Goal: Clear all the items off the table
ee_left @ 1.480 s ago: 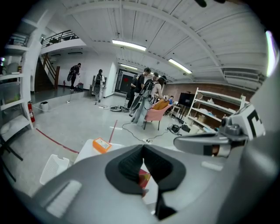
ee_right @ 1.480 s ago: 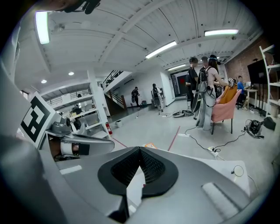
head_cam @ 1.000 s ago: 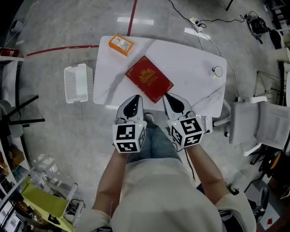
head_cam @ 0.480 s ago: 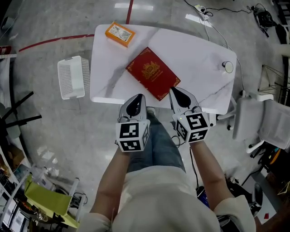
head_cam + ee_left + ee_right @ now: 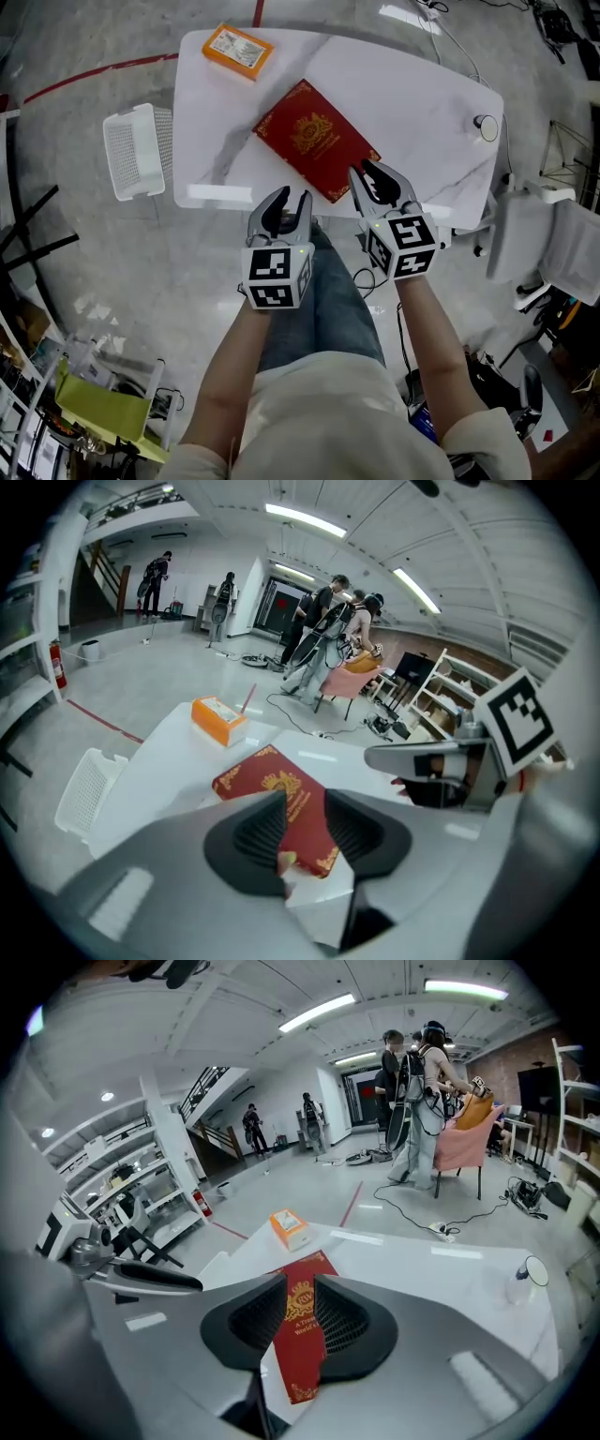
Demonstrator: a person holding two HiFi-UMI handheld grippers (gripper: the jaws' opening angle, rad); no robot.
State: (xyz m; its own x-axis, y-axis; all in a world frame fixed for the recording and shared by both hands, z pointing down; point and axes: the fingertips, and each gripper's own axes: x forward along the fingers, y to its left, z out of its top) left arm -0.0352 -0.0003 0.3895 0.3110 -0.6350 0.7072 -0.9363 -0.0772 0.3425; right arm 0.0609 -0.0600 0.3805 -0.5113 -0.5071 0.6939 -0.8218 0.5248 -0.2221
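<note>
A red book with gold print [image 5: 317,141] lies at an angle in the middle of the white marble table [image 5: 412,112]. An orange box [image 5: 239,51] sits at the table's far left corner. My left gripper [image 5: 286,208] hovers at the near table edge, just short of the book's near corner. My right gripper [image 5: 375,180] hangs over the book's near right corner. Both sets of jaws have just been opening; they stand a little apart, with nothing between them. The left gripper view shows the book [image 5: 267,785] and box [image 5: 218,719] ahead; in the right gripper view the book [image 5: 302,1335] shows through the gap.
A small white round object [image 5: 485,123] with a cable stands at the table's right edge. A white mesh basket [image 5: 131,164] sits on the floor left of the table. A white chair [image 5: 553,253] stands to the right. Several people stand far off in the room.
Both grippers have come down and forward to the table's near edge, beside the red book. Their jaws were together before and now stand slightly apart.
</note>
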